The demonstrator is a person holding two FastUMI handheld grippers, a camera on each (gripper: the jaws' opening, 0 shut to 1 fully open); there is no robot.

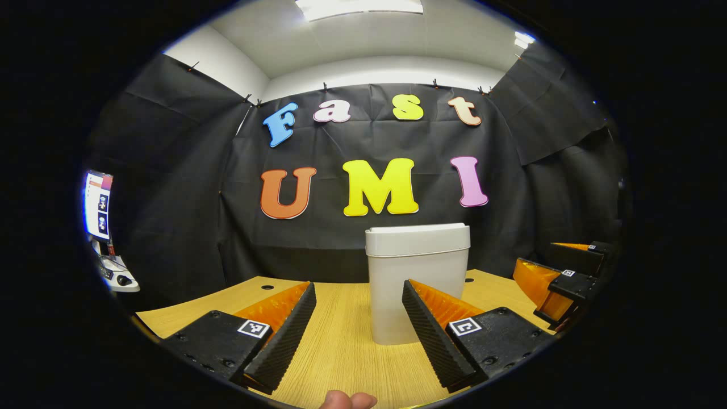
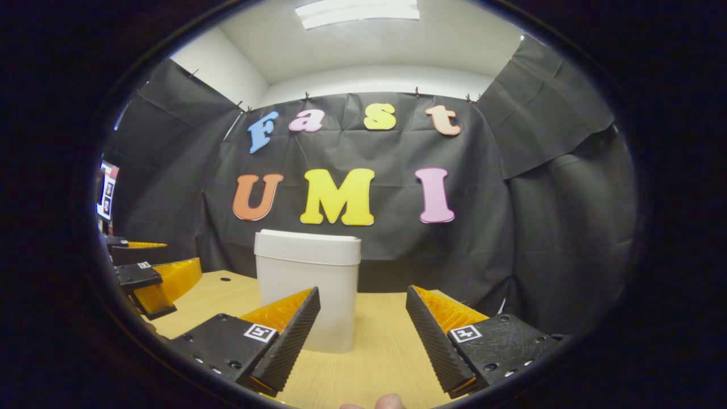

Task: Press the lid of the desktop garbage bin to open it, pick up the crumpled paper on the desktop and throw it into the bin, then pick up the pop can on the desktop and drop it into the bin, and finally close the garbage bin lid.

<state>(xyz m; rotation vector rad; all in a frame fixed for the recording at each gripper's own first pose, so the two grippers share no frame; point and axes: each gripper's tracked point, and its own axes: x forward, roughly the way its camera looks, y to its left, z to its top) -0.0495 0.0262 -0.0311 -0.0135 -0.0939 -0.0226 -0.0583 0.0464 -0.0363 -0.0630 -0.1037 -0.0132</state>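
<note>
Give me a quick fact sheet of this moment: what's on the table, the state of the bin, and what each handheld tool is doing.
bin: pale garbage bin standing upright on the wooden table
lid: lid closed, lying flat on top
left gripper: left gripper open, holding nothing, bin ahead between its fingers
right gripper: right gripper open, holding nothing, bin ahead and to its left
contact: neither gripper touches the bin
hand: a fingertip shows at the bottom edge of the left gripper view
backdrop: black cloth wall

Left claw and right claw both gape, empty.
</note>
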